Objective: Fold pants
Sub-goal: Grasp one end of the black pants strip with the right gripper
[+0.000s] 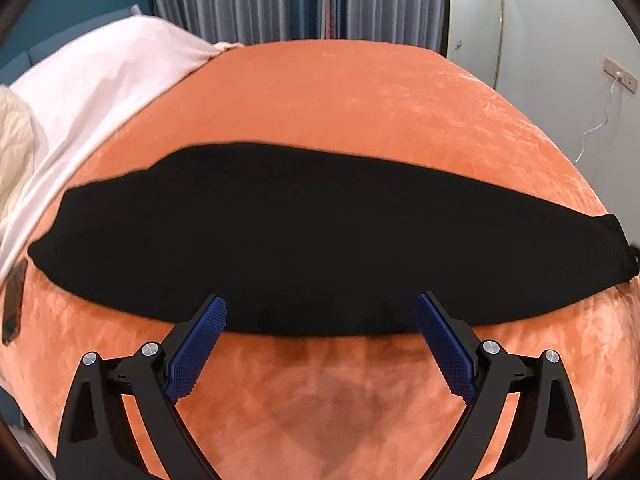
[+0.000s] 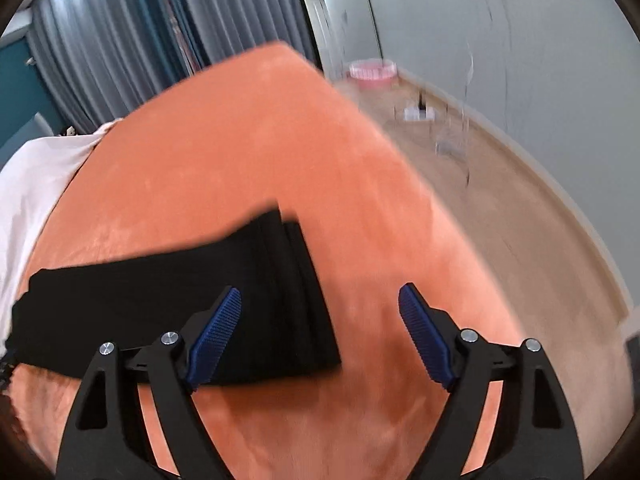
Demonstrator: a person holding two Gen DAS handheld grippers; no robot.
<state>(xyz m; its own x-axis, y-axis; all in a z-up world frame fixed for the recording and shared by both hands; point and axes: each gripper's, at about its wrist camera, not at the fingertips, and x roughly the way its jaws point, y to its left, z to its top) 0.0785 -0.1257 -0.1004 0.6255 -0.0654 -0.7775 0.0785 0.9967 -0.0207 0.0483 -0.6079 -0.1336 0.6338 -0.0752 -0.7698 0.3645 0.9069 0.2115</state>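
With the black pants (image 1: 312, 240) laid folded lengthwise across the orange bedspread (image 1: 340, 92) and the left gripper (image 1: 320, 340) and right gripper (image 2: 320, 332) both held wide open and empty, only the top layer could be pinched at what, through blur, seems the stacked cuff end (image 2: 296, 280), skewing the fold.

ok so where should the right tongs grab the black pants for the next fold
Probably the layered end of the black pants, nearest the right tongs. Come in low from that end: its stacked edges lie flat on the orange blanket, so one finger can slip underneath.
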